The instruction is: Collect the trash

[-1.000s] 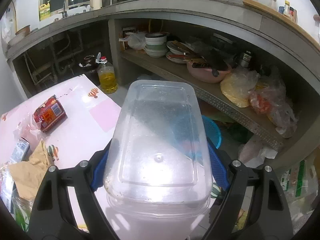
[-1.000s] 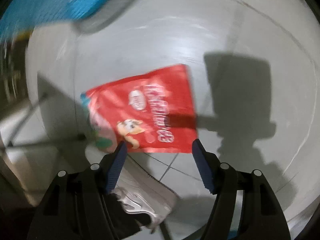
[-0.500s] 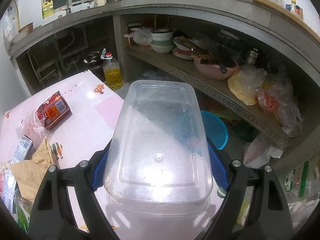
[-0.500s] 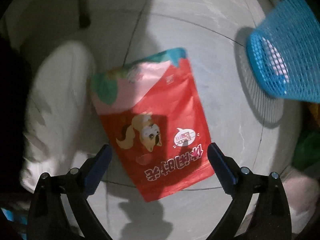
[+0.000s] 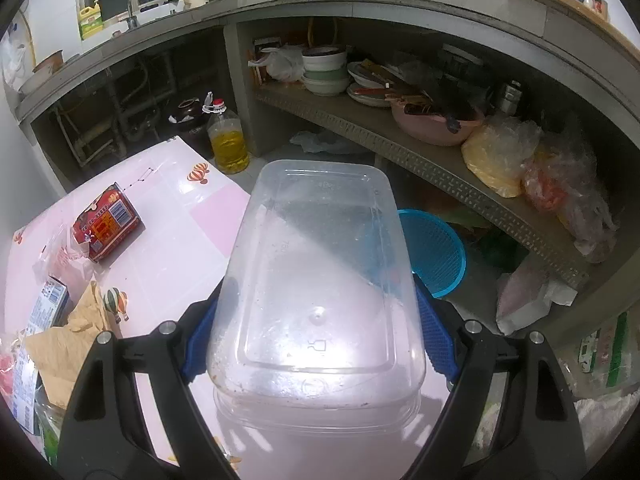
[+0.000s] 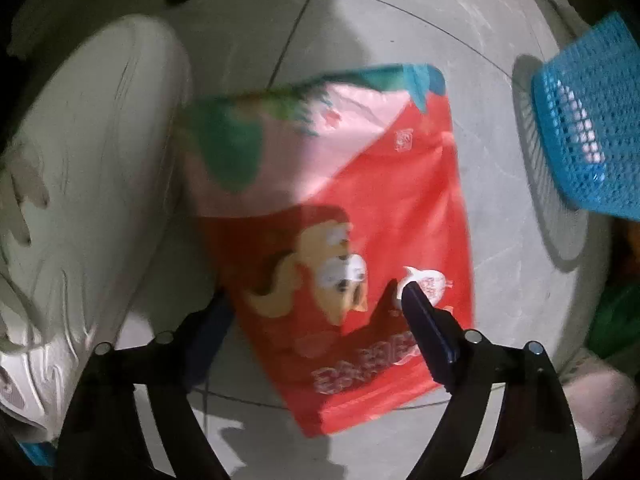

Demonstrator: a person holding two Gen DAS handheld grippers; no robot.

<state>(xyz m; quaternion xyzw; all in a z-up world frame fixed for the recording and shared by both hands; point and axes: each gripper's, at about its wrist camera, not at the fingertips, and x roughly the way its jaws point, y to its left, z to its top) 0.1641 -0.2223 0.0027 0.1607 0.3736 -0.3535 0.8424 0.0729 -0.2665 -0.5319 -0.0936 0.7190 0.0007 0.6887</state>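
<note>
Right wrist view: the right gripper (image 6: pixel 316 300) is closing its jaws astride a flat red foil snack pouch (image 6: pixel 340 240) lying on the grey tiled floor (image 6: pixel 500 160) beside a blue mesh basket (image 6: pixel 588 120). Light, limp and probably slippery, the pouch is best pinched at an edge. The left gripper (image 5: pixel 316 336) is clamping a clear plastic container (image 5: pixel 320 276).

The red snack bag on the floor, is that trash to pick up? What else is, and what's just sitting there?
For the job:
red snack bag
clear plastic box, in the left hand-held gripper
blue basket
crushed red can

Just lying about:
oil bottle
stacked bowls
white shoe
</note>
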